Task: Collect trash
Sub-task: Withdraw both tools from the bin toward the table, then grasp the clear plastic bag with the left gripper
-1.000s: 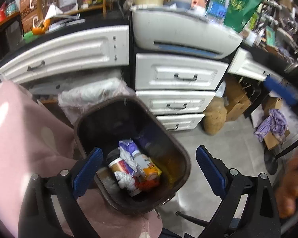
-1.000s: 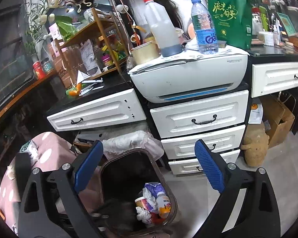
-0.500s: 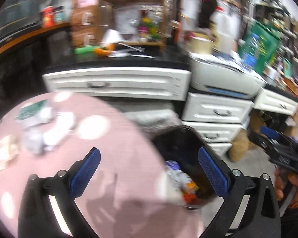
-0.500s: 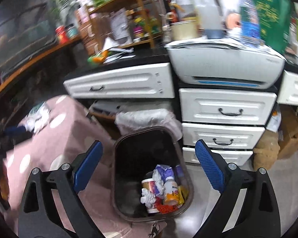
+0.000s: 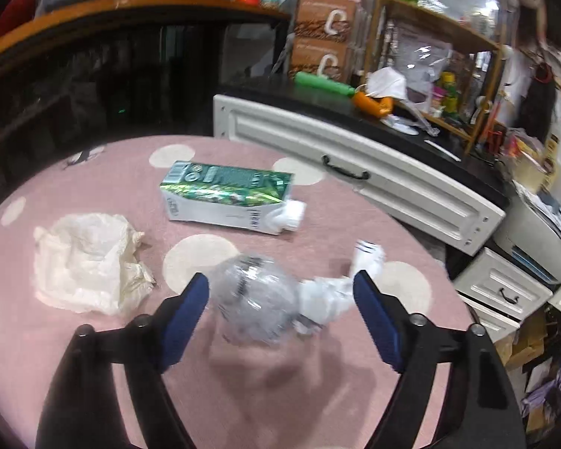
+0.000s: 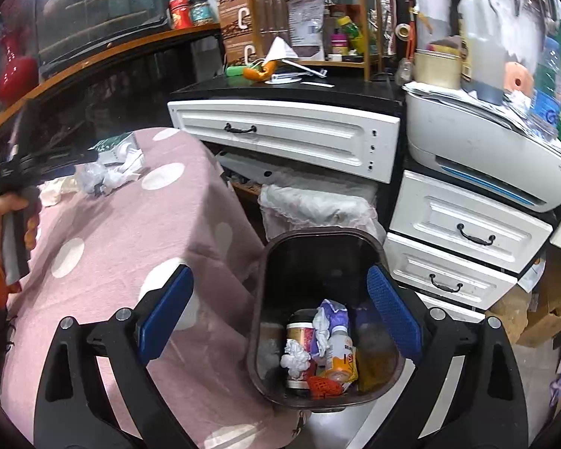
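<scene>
A: We are swinging our left tool (image 5: 280, 310) away from the bin; half a second ago it was looking across the counter edge at the bin, and now it is hanging over the pink dotted counter (image 5: 93, 374) with its blue pads spread wide and nothing between them but air.

B: And the trash is sitting right ahead of it. The crumpled clear plastic ball (image 5: 254, 299) is lying between the pads' tips, apart from both, with a wad of white paper (image 5: 329, 299) touching its right side.

A: Farther back we are seeing the green and white carton (image 5: 228, 198) lying on its side, and to the left a crumpled cream plastic bag (image 5: 86, 262), well apart from the ball.

B: Our right tool (image 6: 280, 318) is barely shifting; it was over the bin a second ago and is still hovering there, wide open and empty.

A: The dark bin (image 6: 265, 280) is standing on the floor just beside the counter, in front of the white drawers (image 6: 460, 232). Inside, we are looking at a round can (image 6: 299, 333), a small bottle with an orange label (image 6: 340, 355), crumpled white tissue (image 6: 295, 355), a purple and white wrapper (image 6: 329, 310) and a red mesh scrap (image 6: 321, 385), all heaped at the bottom.

B: From the right view, the left hand (image 6: 3, 209) is gripping its tool's handle over the counter, beside the same trash pile (image 6: 104, 176).
</scene>
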`<state>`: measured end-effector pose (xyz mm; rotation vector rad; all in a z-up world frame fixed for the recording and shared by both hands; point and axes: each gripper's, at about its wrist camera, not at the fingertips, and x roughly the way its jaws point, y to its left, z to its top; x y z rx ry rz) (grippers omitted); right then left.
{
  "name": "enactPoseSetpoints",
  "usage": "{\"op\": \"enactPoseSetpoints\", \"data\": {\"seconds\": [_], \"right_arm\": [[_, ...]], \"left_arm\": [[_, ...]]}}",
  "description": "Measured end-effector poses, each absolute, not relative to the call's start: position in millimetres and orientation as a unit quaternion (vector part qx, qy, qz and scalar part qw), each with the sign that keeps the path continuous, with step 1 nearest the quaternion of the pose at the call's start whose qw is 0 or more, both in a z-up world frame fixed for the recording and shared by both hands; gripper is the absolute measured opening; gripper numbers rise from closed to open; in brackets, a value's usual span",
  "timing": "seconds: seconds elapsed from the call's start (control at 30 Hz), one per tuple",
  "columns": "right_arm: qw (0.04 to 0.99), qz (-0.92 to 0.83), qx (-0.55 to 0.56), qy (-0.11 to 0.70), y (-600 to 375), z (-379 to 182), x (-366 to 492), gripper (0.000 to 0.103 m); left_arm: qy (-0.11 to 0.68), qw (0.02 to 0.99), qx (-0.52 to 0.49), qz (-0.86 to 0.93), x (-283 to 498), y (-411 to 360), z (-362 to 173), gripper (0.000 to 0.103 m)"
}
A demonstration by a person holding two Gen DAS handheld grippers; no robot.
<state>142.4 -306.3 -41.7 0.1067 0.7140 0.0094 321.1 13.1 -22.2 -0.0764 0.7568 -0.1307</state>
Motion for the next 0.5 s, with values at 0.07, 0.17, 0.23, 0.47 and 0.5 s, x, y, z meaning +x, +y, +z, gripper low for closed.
{"op": "enactPoseSetpoints", "data": {"seconds": [0.07,0.17,0.23,0.47,0.5], "right_arm": [[0.935,0.008,0.051,0.351,-301.3,-40.6,145.2,0.093],[0.934,0.012,0.051,0.353,-296.2,-37.7,150.7,0.093],[0.934,0.015,0.051,0.354,-292.5,-35.7,155.4,0.093],[0.929,0.058,0.062,0.360,-264.4,-29.3,180.2,0.093],[0.928,0.066,0.065,0.361,-260.3,-27.9,183.7,0.093]], "left_arm": [[0.377,0.923,-0.049,-0.061,328.6,16.8,-28.8,0.075],[0.385,0.919,-0.051,-0.061,333.8,20.3,-36.4,0.071],[0.389,0.918,-0.048,-0.061,333.1,22.8,-39.6,0.056],[0.379,0.921,-0.070,-0.057,328.7,35.9,-35.0,0.043],[0.372,0.924,-0.073,-0.054,327.7,37.0,-31.5,0.042]]}}
